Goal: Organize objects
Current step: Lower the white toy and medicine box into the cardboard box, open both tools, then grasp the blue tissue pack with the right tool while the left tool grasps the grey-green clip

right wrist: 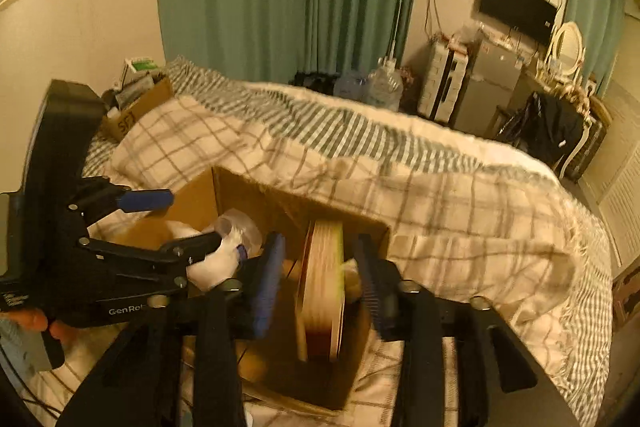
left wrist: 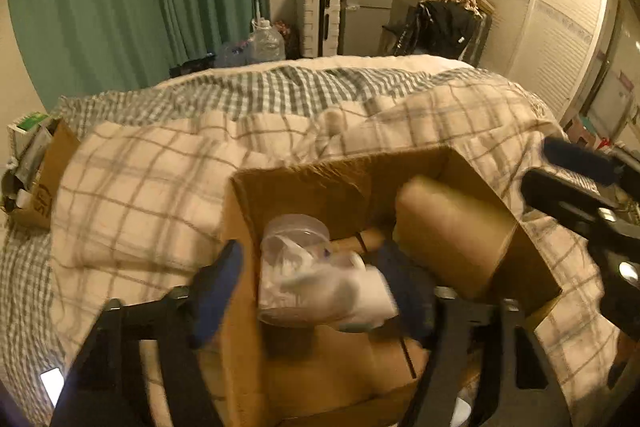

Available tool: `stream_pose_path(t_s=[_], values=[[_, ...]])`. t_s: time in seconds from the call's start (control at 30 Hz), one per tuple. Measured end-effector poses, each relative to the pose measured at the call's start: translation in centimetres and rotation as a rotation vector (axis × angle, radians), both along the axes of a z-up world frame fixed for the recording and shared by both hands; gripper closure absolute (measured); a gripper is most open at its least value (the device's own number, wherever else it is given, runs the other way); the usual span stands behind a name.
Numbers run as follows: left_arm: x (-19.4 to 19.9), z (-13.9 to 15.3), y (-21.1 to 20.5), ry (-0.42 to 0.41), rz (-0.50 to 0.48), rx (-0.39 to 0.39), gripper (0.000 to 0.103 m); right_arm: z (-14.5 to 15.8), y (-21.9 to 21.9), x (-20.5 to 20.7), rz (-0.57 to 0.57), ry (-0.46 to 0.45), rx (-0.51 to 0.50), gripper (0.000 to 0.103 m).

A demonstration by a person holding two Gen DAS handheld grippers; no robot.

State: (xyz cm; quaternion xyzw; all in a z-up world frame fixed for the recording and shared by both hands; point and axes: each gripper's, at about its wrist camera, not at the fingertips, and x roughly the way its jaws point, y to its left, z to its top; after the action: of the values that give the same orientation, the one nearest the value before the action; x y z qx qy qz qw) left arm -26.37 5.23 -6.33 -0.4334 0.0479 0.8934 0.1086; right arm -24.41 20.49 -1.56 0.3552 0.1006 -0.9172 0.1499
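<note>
An open cardboard box [left wrist: 288, 183] sits on the bed and also shows in the right wrist view [right wrist: 208, 191]. My left gripper [left wrist: 320, 279] is open, its jaws straddling the box's left wall, with a clear plastic jar [left wrist: 296, 239] and a white crumpled bag [left wrist: 360, 291] between them. My right gripper [right wrist: 320, 267] is open over the box, its jaws on either side of a tan flat packet [right wrist: 324, 279] standing on edge, not touching it. That packet shows as a tan block in the left wrist view [left wrist: 448, 227]. The left gripper's fingers [right wrist: 148, 201] show in the right wrist view.
A plaid quilt [left wrist: 160, 187] covers the bed. A second cardboard box [left wrist: 44, 179] with items stands at the bed's far left corner. Beyond the bed are green curtains [left wrist: 120, 7], a water jug [left wrist: 264, 43], a suitcase [left wrist: 318, 23] and a small fridge [left wrist: 366, 15].
</note>
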Motion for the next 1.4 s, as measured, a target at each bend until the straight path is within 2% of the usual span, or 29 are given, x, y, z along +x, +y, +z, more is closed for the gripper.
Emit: stream_pose_path(t_s=[0.07, 0.17, 0.23, 0.33, 0.4, 0.5, 0.6, 0.73, 0.8, 0.93, 1.03, 1.13, 1.2, 1.23, 1.3, 1.4], values=[[0.8, 1.6, -0.3, 0.044, 0.009, -0.001, 0.017, 1.6, 0.4, 0.8, -0.005, 0.046, 0.004, 0.049], [2.5, 4.4, -1.2, 0.097, 0.017, -0.002, 0.014, 4.4, 0.7, 2.8, 0.015, 0.097, 0.014, 0.049], [4.4, 6.2, -2.1, 0.135, 0.044, -0.011, 0.004, 6.0, 0.8, 5.0, 0.032, 0.127, 0.030, 0.046], [7.6, 7.4, -3.3, 0.181, 0.091, -0.026, 0.002, 7.3, 0.2, 8.7, 0.072, 0.155, 0.060, 0.039], [10.3, 7.4, -3.9, 0.195, 0.107, -0.035, 0.002, 7.2, -0.3, 10.9, 0.102, 0.148, 0.072, 0.037], [13.8, 6.0, -4.5, 0.203, 0.147, -0.017, 0.002, 5.2, -0.9, 13.7, 0.139, 0.107, 0.079, 0.035], [16.3, 3.5, -4.8, 0.175, 0.179, 0.000, 0.002, 1.5, -1.5, 15.9, 0.171, 0.039, 0.072, 0.035], [18.6, -0.4, -5.8, 0.073, 0.249, 0.027, 0.002, -3.6, -2.4, 17.1, 0.217, -0.077, 0.083, 0.035], [19.1, -1.5, -5.7, 0.038, 0.230, 0.033, 0.002, -5.9, -2.9, 17.1, 0.246, -0.135, 0.095, 0.035], [19.4, -2.8, -4.9, 0.044, 0.204, -0.063, 0.002, -8.7, -3.9, 15.6, 0.256, -0.208, 0.121, 0.035], [19.1, -3.4, -5.2, 0.028, 0.206, -0.077, 0.002, -9.7, -4.3, 14.3, 0.273, -0.260, 0.105, 0.036], [18.9, -4.0, -5.4, 0.006, 0.209, -0.075, 0.002, -10.3, -5.0, 13.4, 0.291, -0.303, 0.093, 0.050], [18.9, -4.0, -5.3, 0.006, 0.210, -0.083, 0.002, -10.8, -5.3, 13.0, 0.310, -0.331, 0.078, 0.068], [19.0, -3.9, -5.1, 0.009, 0.208, -0.091, 0.002, -10.9, -5.4, 13.0, 0.311, -0.332, 0.080, 0.073], [19.1, -3.7, -5.0, 0.017, 0.205, -0.102, 0.002, -10.4, -5.3, 13.3, 0.303, -0.307, 0.080, 0.079], [19.3, -3.0, -4.3, 0.029, 0.186, -0.110, 0.002, -8.5, -3.9, 14.1, 0.274, -0.255, 0.039, 0.083]])
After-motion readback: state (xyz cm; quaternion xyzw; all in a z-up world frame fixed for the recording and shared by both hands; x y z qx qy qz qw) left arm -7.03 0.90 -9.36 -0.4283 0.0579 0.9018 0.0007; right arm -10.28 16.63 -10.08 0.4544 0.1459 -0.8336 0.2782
